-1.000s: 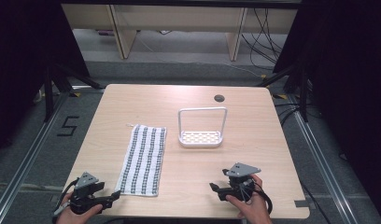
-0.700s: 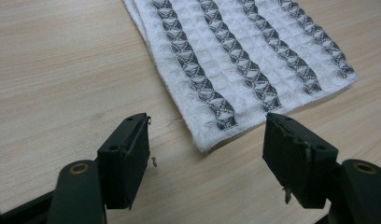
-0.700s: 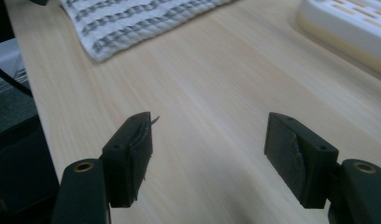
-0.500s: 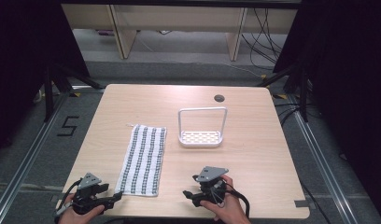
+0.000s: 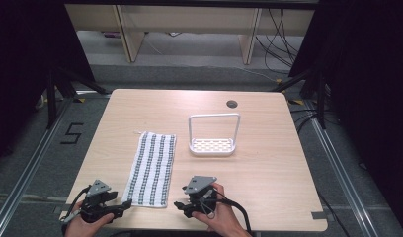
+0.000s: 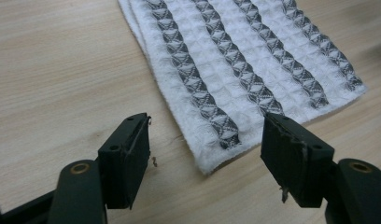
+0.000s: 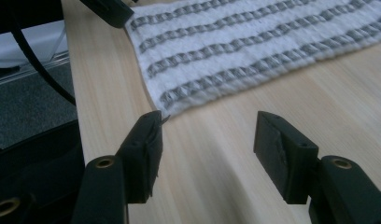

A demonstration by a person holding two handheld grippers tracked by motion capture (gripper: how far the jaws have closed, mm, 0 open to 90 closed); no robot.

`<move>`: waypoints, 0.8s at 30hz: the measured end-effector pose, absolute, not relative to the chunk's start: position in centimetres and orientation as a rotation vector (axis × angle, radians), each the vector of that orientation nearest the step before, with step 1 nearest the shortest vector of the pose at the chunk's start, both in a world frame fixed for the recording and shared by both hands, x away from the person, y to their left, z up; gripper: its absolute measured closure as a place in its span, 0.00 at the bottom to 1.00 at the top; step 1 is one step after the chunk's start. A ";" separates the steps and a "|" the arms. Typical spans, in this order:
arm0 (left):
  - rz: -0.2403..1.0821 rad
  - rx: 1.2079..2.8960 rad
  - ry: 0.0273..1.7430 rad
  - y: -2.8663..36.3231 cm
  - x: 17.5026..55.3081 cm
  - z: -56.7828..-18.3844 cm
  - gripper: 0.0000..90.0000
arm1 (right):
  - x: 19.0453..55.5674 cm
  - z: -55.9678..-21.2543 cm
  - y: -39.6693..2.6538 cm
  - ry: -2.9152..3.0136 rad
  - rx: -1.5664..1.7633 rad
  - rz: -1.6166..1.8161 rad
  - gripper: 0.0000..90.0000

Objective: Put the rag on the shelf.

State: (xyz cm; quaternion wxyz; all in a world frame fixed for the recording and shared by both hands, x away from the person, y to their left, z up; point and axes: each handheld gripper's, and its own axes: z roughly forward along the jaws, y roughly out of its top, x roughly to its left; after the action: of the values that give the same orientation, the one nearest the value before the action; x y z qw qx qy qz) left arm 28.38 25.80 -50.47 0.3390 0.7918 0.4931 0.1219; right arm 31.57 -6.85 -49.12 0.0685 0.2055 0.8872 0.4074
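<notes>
White and grey striped towel lies flat on the wooden table, left of the white rack. I see my left gripper released at its near left corner. My right gripper, jaws just narrowing with nothing between them, waits near the right corner.

A white perforated rack with a tall handle stands mid-table, beside a grommet hole.
</notes>
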 end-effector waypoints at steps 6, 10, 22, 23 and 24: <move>0.307 2.071 1.275 25.6 28.5 -50.3 0.38 | 31.7 -49.4 -4.1 2.710 0.558 1.211 0.53; 0.313 2.073 1.279 25.5 28.6 -50.3 0.39 | 31.8 -49.6 -3.0 2.721 0.540 1.192 0.56; 0.327 2.118 1.273 24.7 28.7 -50.6 0.47 | 32.0 -50.7 -1.2 2.766 0.509 1.128 0.65; 0.332 2.119 1.270 24.6 28.8 -50.7 0.48 | 32.1 -50.8 -1.1 2.762 0.518 1.127 0.66; 0.340 2.122 1.272 24.5 28.8 -50.7 0.49 | 32.1 -50.9 -1.1 2.764 0.523 1.125 0.67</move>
State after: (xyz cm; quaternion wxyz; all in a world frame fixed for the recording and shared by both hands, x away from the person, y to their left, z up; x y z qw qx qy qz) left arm 28.77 24.54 -50.70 0.3167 0.8060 0.4831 0.1291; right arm 32.14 -1.08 -50.93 0.0558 0.1722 0.9109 0.3707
